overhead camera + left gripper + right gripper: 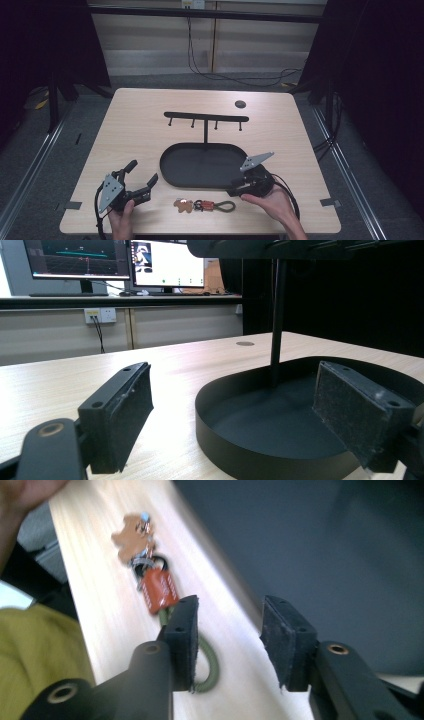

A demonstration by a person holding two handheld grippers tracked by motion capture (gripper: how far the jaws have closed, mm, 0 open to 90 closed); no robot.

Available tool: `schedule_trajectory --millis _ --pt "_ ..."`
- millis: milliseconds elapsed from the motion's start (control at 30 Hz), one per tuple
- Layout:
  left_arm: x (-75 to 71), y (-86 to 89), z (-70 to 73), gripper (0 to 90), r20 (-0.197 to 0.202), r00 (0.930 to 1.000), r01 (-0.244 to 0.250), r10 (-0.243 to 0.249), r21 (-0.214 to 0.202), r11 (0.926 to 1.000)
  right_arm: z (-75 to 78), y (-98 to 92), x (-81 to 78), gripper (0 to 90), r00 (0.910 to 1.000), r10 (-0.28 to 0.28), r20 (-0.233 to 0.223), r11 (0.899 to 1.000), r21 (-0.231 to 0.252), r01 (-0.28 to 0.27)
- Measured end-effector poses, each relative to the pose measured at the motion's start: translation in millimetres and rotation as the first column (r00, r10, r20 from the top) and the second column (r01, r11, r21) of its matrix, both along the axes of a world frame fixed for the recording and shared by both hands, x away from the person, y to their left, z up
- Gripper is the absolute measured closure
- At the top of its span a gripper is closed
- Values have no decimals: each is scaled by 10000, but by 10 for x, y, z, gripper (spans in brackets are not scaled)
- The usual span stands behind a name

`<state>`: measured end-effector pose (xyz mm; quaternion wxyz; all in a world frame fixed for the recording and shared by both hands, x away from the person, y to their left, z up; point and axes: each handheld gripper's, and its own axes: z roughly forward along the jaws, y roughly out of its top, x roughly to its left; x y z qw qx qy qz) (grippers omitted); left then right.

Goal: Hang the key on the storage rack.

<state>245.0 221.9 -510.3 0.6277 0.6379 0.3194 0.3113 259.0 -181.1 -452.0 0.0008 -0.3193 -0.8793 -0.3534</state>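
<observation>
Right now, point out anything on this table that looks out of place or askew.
The keychain with its brown bear-shaped tag, orange tag and olive cord loop lies flat on the wooden table near the front edge, outside the black oval tray, while the hook rack hangs empty. Nothing looks damaged.

A light wooden bench (150,115) holds a black oval tray (172,172). A thin black pole (205,132) stands up from the tray, with a bar of little hooks (206,117) on top. A small dark round spot (240,104) sits near the far right corner of the bench. Black cables (235,77) lie on the grey floor behind. Two computer screens (80,260) glow on a far counter.
</observation>
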Motion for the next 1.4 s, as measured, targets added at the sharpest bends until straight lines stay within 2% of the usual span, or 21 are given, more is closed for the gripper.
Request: schedule_trajectory --millis 67,100,133,200,333,433,567,700,800,900,933,1000,1033,1167,1333,1400 --pt "0 0 0 157 -6 10000 1 -1 4 10000 -36 12 -12 671 9999 129 -42 9997 -226 -130" --pt "0 0 0 157 -10 10000 7 -7 6 10000 -36 12 -12 671 9999 129 -42 9997 -226 -130" --pt "-1 -1 0 157 -21 10000 4 -4 -12 10000 -51 13 -18 703 9993 250 -264 9994 -225 -256" --pt "-1 -1 0 157 -19 10000 6 -6 -21 10000 -70 -1 -23 743 9992 135 -373 9999 -89 -138" --pt "0 -1 0 157 -17 10000 15 -15 -21 10000 -121 8 -5 795 9946 409 -956 9974 -549 -463" --pt "0 -1 0 157 -18 10000 15 -15 -22 10000 -141 31 11 792 9917 628 -1120 9948 -731 -713" --pt "0 -1 0 157 -24 10000 34 -34 -26 10000 -186 85 8 773 9874 632 -1450 9911 -1067 -791" --pt "-1 0 0 157 -18 10000 12 -12 -20 10000 -221 101 0 777 9859 683 -1525 9908 -1056 -850" --pt "-1 0 0 157 -19 10000 16 -16 -20 10000 -260 121 -4 792 9841 745 -1614 9855 -1389 -974" --pt "-1 0 0 157 -19 10000 16 -16 -18 10000 -266 133 -12 797 9837 783 -1621 9832 -1508 -1031" --pt "-1 0 0 157 -20 10000 16 -16 -23 10000 -267 146 -28 811 9865 825 -1418 9822 -1558 -1046" --pt "0 -1 0 157 -24 10000 36 -36 -30 10000 -268 155 -38 819 9854 856 -1470 9825 -1520 -1080" --pt "0 0 0 157 -23 10000 34 -34 -28 10000 -275 167 -54 827 9874 1030 -1203 9805 -1545 -1211" --pt "0 0 0 157 -21 10000 36 -36 -25 10000 -271 181 -94 834 9897 1121 -885 9771 -1713 -1260" --pt "-1 0 0 157 -23 10000 34 -34 -25 10000 -263 202 -92 846 9898 1162 -828 9731 -1901 -1301" --pt "-1 -1 0 157 -22 10000 34 -34 -29 10000 -250 221 -78 855 9879 1227 -947 9690 -2036 -1399"
